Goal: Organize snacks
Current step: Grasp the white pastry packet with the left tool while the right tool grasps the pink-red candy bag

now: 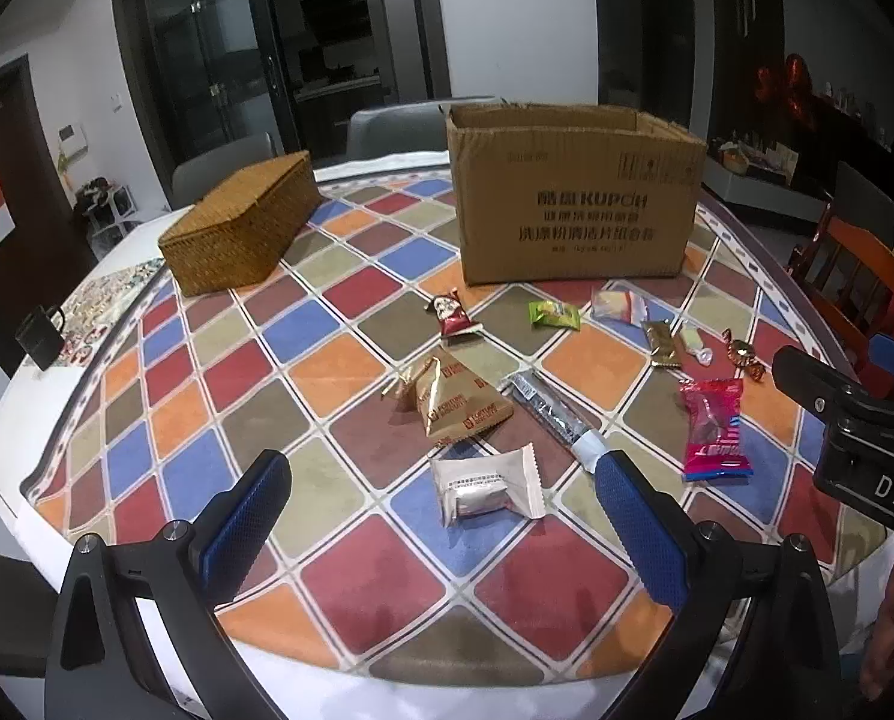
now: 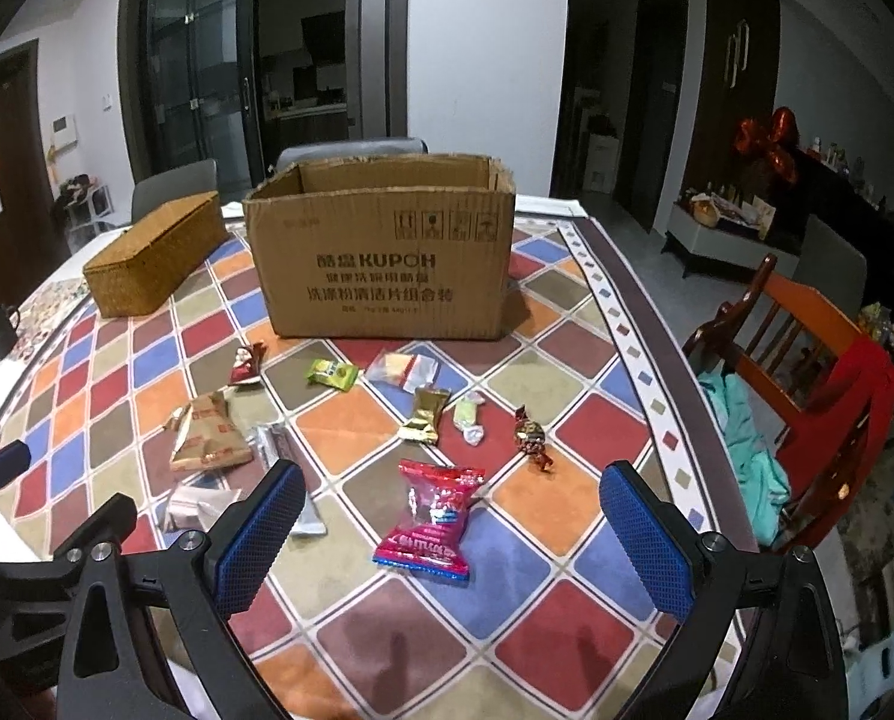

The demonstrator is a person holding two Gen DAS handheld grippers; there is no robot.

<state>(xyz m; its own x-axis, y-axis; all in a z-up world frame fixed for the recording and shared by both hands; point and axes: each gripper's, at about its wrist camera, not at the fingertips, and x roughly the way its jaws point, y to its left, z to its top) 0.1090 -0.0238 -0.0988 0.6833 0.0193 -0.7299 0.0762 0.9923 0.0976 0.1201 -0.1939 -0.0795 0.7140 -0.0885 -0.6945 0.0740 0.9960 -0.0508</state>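
Wrapped snacks lie scattered on the checkered worktop (image 2: 567, 438) in front of an open cardboard box (image 2: 387, 264): a pink packet (image 2: 432, 519) nearest the right tool (image 2: 450, 489), a silver packet (image 1: 486, 489) between the fingers of the left tool (image 1: 441, 480). Both tools hover with fingers spread apart, holding nothing. A wicker basket (image 1: 243, 222) sits left of the box.

We are in a home dining room at night: a round tabletop (image 2: 597, 360) under a checked cloth, upholstered chairs (image 2: 174, 183) at its far edge, a wooden chair (image 2: 807, 360) draped with clothes, dark glass doors (image 2: 207, 72) behind.
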